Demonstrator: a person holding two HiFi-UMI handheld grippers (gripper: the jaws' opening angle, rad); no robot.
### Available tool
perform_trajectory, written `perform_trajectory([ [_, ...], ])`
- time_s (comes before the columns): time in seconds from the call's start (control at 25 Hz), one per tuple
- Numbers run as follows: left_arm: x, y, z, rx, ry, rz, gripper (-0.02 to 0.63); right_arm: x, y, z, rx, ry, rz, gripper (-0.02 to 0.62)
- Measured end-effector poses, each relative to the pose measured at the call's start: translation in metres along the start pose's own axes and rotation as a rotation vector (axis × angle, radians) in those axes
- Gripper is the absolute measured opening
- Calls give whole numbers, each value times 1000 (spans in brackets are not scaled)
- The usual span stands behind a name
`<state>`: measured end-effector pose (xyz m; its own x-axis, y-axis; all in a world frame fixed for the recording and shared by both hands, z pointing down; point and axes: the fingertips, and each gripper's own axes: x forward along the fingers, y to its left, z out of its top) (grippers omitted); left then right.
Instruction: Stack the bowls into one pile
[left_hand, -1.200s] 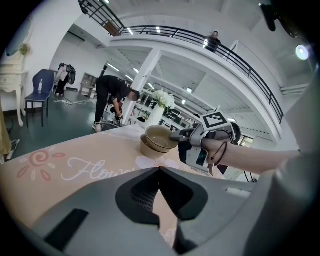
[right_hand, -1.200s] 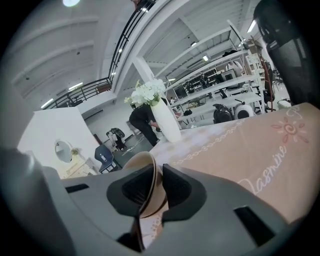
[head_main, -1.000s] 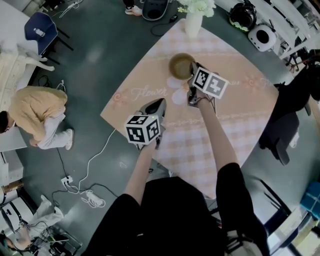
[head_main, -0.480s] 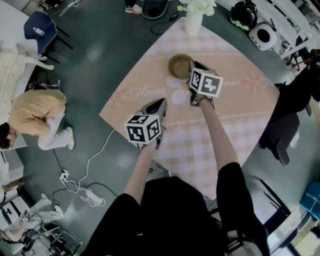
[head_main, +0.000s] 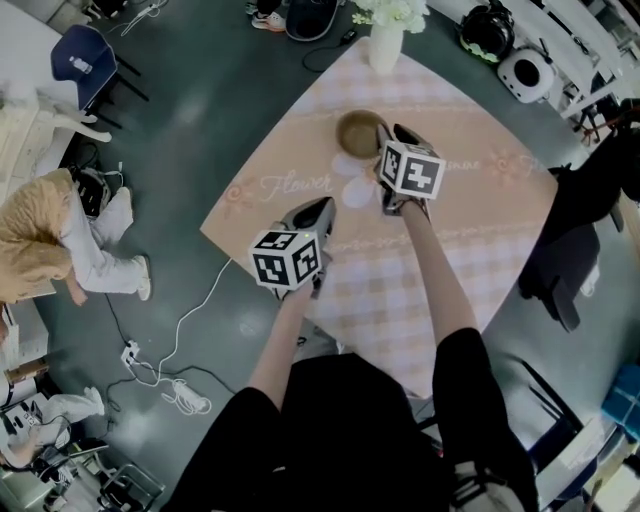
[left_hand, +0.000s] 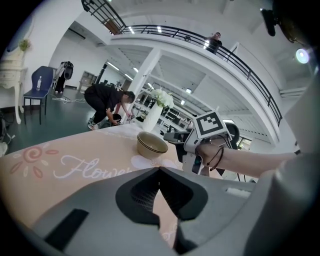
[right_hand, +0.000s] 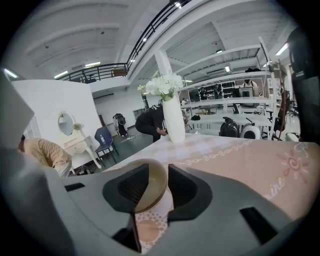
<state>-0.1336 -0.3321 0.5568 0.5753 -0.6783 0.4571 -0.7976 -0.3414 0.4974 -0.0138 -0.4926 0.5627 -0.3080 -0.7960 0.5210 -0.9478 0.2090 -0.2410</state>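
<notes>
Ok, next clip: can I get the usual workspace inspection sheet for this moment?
Surface: table under a pink checked cloth printed "Flower".
Job's things: bowls nested in one pile near the vase; no loose bowl seen.
Clutter: white vase of white flowers at the table's far edge.
Grippers: right gripper at the pile, jaws opening, a bowl rim between them; left gripper has its jaws together, empty, back from the pile.
Cables: white cable and power strip on the floor, left of the table.
Surroundings: person crouching on the floor; blue chair.
</notes>
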Motion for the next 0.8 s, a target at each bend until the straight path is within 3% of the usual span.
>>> perform_trajectory([
  [0.16, -9, -2, 8, 18, -44, 5, -2, -17, 2, -1, 4, -24, 20, 25],
  [0.28, -21, -6, 18, 48, -92, 7, -3, -35, 7, -5, 0, -49, 59, -5],
  [0.6, -66, -19, 41, 122, -222, 12, -3, -103, 47, 3, -22, -174, 242, -6],
  [0.8, -97, -34, 60, 170, -288, -2, -3, -154, 66, 17, -29, -259, 314, -6],
])
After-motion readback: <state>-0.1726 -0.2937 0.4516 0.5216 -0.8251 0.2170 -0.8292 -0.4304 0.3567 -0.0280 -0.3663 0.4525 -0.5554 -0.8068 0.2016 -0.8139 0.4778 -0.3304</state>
